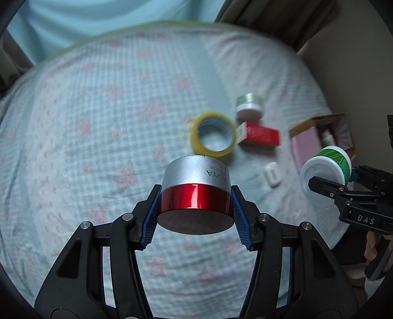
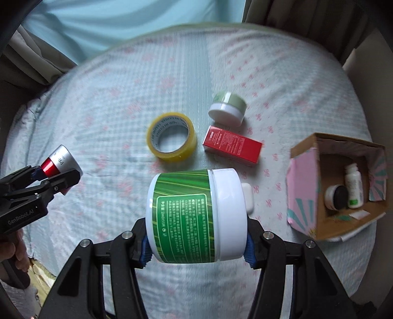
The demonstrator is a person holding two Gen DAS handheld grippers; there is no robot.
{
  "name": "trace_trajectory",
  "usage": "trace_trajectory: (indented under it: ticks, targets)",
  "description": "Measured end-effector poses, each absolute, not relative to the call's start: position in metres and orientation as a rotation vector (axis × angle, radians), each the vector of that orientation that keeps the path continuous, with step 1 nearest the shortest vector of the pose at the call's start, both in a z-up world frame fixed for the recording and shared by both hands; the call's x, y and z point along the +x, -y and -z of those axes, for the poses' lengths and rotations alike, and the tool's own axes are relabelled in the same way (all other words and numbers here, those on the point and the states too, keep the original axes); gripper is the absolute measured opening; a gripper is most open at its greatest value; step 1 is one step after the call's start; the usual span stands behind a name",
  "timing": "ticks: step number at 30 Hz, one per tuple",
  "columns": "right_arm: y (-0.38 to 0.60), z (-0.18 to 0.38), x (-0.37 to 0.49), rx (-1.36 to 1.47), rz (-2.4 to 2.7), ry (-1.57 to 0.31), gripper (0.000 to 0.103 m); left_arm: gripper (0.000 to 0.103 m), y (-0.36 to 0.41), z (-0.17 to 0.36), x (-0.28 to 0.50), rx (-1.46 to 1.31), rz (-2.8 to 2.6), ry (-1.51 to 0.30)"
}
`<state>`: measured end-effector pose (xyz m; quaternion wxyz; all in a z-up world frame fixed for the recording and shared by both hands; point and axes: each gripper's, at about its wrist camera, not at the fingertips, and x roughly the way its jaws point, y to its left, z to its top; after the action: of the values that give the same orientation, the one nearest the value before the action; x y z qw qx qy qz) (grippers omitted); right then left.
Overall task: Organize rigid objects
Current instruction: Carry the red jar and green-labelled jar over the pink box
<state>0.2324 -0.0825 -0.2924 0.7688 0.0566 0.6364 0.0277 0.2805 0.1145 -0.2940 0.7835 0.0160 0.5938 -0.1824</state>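
On the checked bedspread (image 2: 122, 103) lie one tape roll (image 2: 172, 137), one red carton (image 2: 232, 144), one green-lidded jar (image 2: 228, 108) and one small white case (image 2: 248, 197); right of them one cardboard box (image 2: 307, 196) holds two containers. Above, the left gripper (image 1: 195, 208) pinches one red-and-silver jar (image 1: 196, 189), and the right gripper (image 2: 196, 247) pinches one green-labelled tub (image 2: 196, 216). Pale blue curtains (image 2: 122, 19) hang beyond the far edge.

A bed (image 2: 103, 115) carried everything, covered with a pale blue checked sheet printed with small pink bows. A roll of yellow tape (image 2: 172, 141) lay flat near the middle. Just right of it lay a red box (image 2: 232, 144) on its side, and beyond that a small green-and-white jar (image 2: 228, 109), tipped over. A small white case (image 2: 248, 197) lay nearer the camera. At the right edge of the bed stood an open cardboard box (image 2: 304, 171) with pink sides.
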Motion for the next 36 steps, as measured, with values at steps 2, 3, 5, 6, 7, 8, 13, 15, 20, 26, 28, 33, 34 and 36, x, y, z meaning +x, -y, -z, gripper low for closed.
trace_trajectory:
  ticks: [2,3,5,6,7,8,13,15,20,26,28,33,34,36]
  targets:
    - [0.087,0.273,0.223,0.141,-0.058,-1.364,0.053,0.051,-0.108,0.275,0.272,0.028,0.404,-1.256]
    - [0.090,0.265,0.219,0.144,-0.057,-1.357,0.053,0.051,-0.103,0.264,0.265,0.024,0.411,-1.241]
    - [0.098,0.248,0.209,0.142,-0.055,-1.337,0.053,0.051,-0.095,0.251,0.259,0.017,0.420,-1.218]
    - [0.102,0.241,0.205,0.139,-0.054,-1.328,0.053,0.051,-0.090,0.243,0.255,0.017,0.425,-1.206]
    - [0.106,0.236,0.201,0.138,-0.053,-1.320,0.053,0.051,-0.085,0.238,0.251,0.019,0.427,-1.198]
    - [0.111,0.230,0.196,0.138,-0.051,-1.311,0.053,0.051,-0.077,0.231,0.245,0.022,0.432,-1.187]
    - [0.148,0.209,0.167,0.166,-0.040,-1.256,0.053,0.051,-0.036,0.208,0.224,0.037,0.444,-1.154]
    - [0.168,0.205,0.155,0.165,-0.045,-1.240,0.053,0.051,-0.016,0.200,0.216,0.037,0.443,-1.141]
    - [0.228,0.201,0.138,0.145,-0.066,-1.228,0.053,0.051,0.042,0.189,0.200,0.011,0.401,-1.122]
    - [0.315,0.204,0.126,0.141,-0.060,-1.237,0.053,0.051,0.121,0.196,0.186,-0.045,0.378,-1.148]
    - [0.348,0.211,0.128,0.154,-0.058,-1.255,0.053,0.051,0.148,0.202,0.184,-0.065,0.374,-1.161]
    - [0.409,0.234,0.141,0.142,-0.026,-1.311,0.053,0.051,0.202,0.225,0.189,-0.090,0.357,-1.199]
    - [0.418,0.238,0.143,0.144,-0.021,-1.319,0.053,0.051,0.210,0.229,0.190,-0.089,0.355,-1.205]
    - [0.439,0.249,0.152,0.150,-0.013,-1.333,0.053,0.051,0.226,0.240,0.198,-0.081,0.351,-1.225]
